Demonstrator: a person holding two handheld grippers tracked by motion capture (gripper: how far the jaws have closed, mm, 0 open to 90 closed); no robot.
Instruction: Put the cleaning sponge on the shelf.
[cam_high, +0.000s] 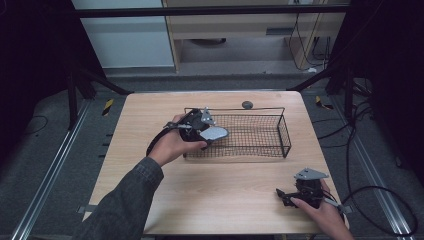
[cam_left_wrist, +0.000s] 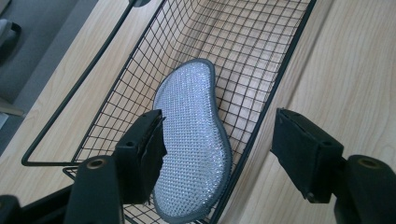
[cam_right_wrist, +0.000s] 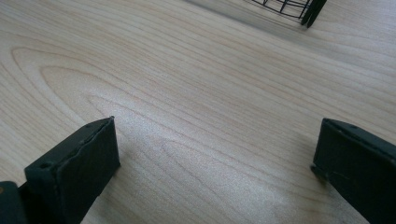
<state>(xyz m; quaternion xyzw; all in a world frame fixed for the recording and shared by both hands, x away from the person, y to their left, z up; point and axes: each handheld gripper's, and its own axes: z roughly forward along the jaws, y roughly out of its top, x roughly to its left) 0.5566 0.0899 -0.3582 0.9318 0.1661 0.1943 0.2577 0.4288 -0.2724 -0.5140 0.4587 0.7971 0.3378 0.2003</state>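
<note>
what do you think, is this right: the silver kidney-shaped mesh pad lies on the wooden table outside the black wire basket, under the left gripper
Not quite. The silver kidney-shaped mesh pad lies inside the black wire basket, not outside it on the wooden table. It is under the left gripper, as the left gripper view shows.

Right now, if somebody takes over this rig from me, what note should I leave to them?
Left gripper: open, at the left end of the wire basket, jaws on either side of the silver scouring pad and not clamping it.
Right gripper: open, nothing between the jaws, low over the table near its front right corner.
Done: the pad lies inside the basket, against its near wall, with the left gripper lined up on it.
Left: probably to close on the pad and lift it out.
</note>
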